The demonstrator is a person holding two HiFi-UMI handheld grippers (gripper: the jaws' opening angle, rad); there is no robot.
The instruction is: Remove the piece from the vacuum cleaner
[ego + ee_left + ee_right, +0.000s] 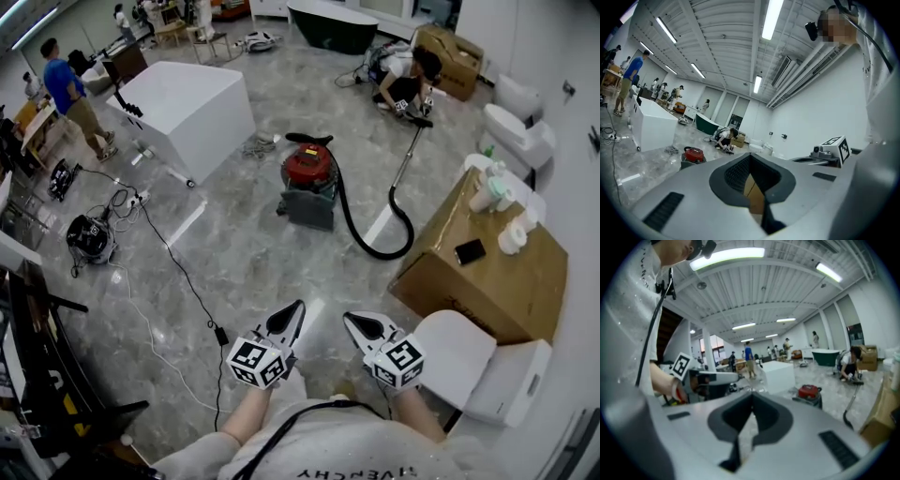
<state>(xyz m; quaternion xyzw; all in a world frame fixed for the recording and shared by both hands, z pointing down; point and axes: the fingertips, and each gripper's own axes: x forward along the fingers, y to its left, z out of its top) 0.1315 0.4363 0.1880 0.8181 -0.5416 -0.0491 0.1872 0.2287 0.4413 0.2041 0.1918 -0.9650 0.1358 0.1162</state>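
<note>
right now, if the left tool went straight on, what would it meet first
Nothing close. The cardboard box shows dead ahead of the left tool, so probably that, unless it passes above; the red vacuum cleaner sits off to the left.

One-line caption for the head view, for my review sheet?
Left claw and right claw, both shut and empty, point toward the red vacuum cleaner ahead.

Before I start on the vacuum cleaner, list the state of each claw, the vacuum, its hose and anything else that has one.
left claw, shut, empty.
right claw, shut, empty.
vacuum cleaner, standing upright, neither claw on it.
hose, attached to the vacuum cleaner, lying in a curve.
phone, lying flat on the cardboard box.
</note>
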